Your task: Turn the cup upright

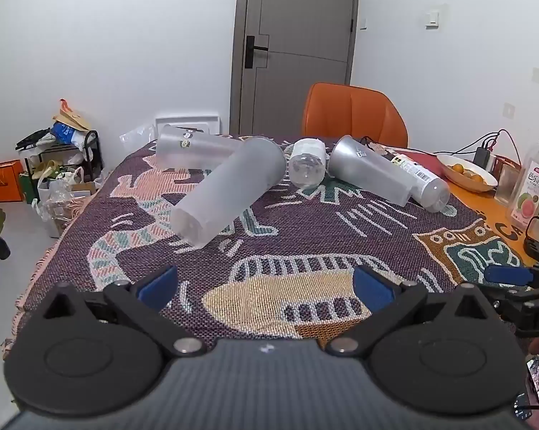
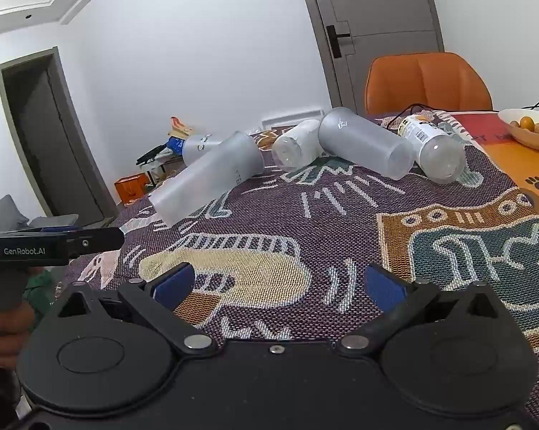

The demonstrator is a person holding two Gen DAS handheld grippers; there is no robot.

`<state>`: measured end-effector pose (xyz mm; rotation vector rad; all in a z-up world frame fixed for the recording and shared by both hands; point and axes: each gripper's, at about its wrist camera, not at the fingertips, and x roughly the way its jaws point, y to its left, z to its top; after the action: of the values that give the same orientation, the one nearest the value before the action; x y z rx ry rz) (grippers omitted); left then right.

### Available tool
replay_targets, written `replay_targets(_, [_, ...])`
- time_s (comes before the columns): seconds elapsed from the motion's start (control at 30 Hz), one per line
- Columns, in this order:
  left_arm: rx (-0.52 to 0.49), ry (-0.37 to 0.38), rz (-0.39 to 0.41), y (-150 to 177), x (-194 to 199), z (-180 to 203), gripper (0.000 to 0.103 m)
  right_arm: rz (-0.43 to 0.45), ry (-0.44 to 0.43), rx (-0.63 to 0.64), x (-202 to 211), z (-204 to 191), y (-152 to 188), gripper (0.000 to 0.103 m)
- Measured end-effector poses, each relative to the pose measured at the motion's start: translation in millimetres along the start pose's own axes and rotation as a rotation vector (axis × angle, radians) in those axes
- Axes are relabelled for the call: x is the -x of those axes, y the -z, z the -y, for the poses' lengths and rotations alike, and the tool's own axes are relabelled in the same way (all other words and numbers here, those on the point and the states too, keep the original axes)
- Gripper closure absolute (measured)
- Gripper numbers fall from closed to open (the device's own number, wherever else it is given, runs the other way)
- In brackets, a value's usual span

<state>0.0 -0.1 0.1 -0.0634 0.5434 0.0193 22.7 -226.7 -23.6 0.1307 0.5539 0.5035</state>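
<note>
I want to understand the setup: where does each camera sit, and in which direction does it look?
Left wrist: sits on the open left gripper, faces the frosted cup lying down; right gripper shows at the right edge.
Right wrist: sits on the open right gripper, same direction; left gripper shows at left.
Shared: cup, patterned cloth, orange chair.

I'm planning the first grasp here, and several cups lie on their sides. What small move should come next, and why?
Probably ease the left gripper forward toward the nearest frosted cup. That cup lies on its side on the patterned blanket, closest to this gripper, with bare cloth between them. Both the left and the right gripper have their jaws open and hold nothing, so neither needs to release first.
</note>
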Motion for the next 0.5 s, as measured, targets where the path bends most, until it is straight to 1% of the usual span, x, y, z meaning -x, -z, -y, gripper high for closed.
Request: replay_targets(0.5, [0.000,0.002,0.005,1.2,-0.5,-0.6,0.000,0.006,0.001,0.000,0.2,0.4,0.5,0.000])
